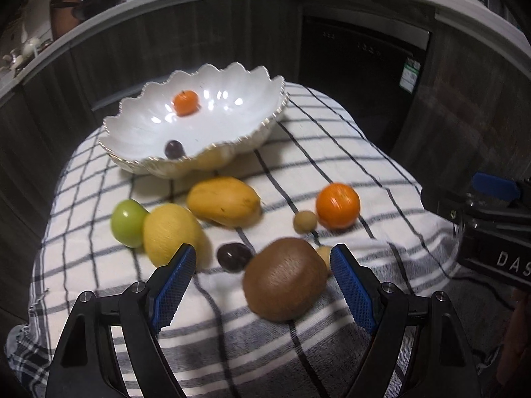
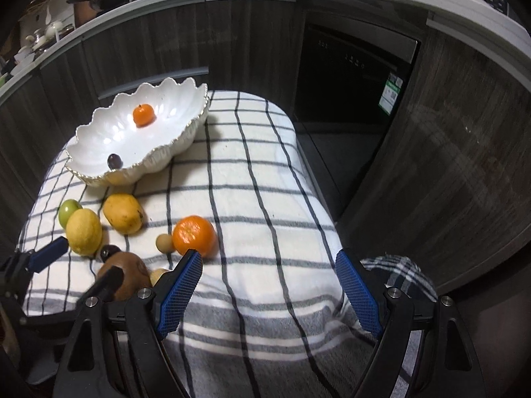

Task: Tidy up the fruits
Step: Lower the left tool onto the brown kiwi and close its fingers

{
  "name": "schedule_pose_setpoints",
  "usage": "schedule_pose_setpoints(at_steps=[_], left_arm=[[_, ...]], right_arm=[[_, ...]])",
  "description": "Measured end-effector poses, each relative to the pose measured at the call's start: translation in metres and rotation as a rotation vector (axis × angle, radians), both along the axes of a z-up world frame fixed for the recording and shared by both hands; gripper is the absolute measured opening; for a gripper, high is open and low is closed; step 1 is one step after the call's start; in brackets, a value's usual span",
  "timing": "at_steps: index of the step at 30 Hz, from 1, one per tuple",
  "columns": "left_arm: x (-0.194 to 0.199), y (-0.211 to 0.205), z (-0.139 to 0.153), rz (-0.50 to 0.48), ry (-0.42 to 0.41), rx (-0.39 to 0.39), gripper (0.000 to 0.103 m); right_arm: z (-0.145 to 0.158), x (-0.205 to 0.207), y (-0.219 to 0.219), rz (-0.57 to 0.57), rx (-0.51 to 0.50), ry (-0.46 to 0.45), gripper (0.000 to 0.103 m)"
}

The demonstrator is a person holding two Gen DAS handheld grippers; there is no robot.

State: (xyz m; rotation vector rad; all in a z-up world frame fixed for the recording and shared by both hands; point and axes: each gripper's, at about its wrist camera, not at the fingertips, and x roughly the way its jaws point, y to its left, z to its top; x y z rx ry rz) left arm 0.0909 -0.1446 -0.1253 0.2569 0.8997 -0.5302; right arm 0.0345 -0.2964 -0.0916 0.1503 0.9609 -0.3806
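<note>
I am looking down over a table covered with a white cloth [image 1: 332, 152] crossed by dark check lines. At its far left stands a white scalloped bowl [image 1: 232, 83] with a gold rim. Inside the bowl lie a small orange [image 1: 186, 102] toward the back and a dark plum [image 1: 174, 149] near the front rim.

The rest of the fruit sits loose on the cloth in front of the bowl. From left to right: a green apple [image 1: 127, 222], touching a yellow lemon [image 1: 169, 232]; a mango [image 1: 224, 200] just behind them; a second dark plum [image 1: 234, 256]; a brown kiwi [image 1: 285, 278] nearest me; a small tan round fruit [image 1: 304, 221]; and a larger orange [image 1: 338, 205] beside it. A pale small fruit [image 1: 324, 253] peeks out behind the kiwi.

My left gripper [image 1: 262, 293] is released, its blue pads spread wide. The kiwi lies between them, nearer the right pad, though I cannot tell whether either pad touches it.

My right gripper [image 2: 268, 293] is also released, jaws wide apart over bare cloth, with the larger orange just beyond its left fingertip.
</note>
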Motion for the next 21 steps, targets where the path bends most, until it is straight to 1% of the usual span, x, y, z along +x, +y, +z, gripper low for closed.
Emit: schedule_pose_setpoints(at_steps=[5, 15, 19, 21], left_arm=[[-0.003, -0.005, -0.013, -0.036, 0.025, 0.024, 0.083], [0.000, -0.010, -0.034, -0.051, 0.057, 0.053, 0.082], [0.001, -0.013, -0.041, -0.062, 0.072, 0.051, 0.076], [0.001, -0.014, -0.043, -0.075, 0.080, 0.048, 0.071]], right_arm=[[-0.007, 0.000, 0.000, -0.004, 0.013, 0.010, 0.083], [-0.023, 0.002, -0.002, -0.016, 0.029, 0.041, 0.083], [-0.027, 0.003, -0.002, -0.020, 0.028, 0.052, 0.083], [-0.028, 0.003, -0.002, -0.019, 0.026, 0.056, 0.083]])
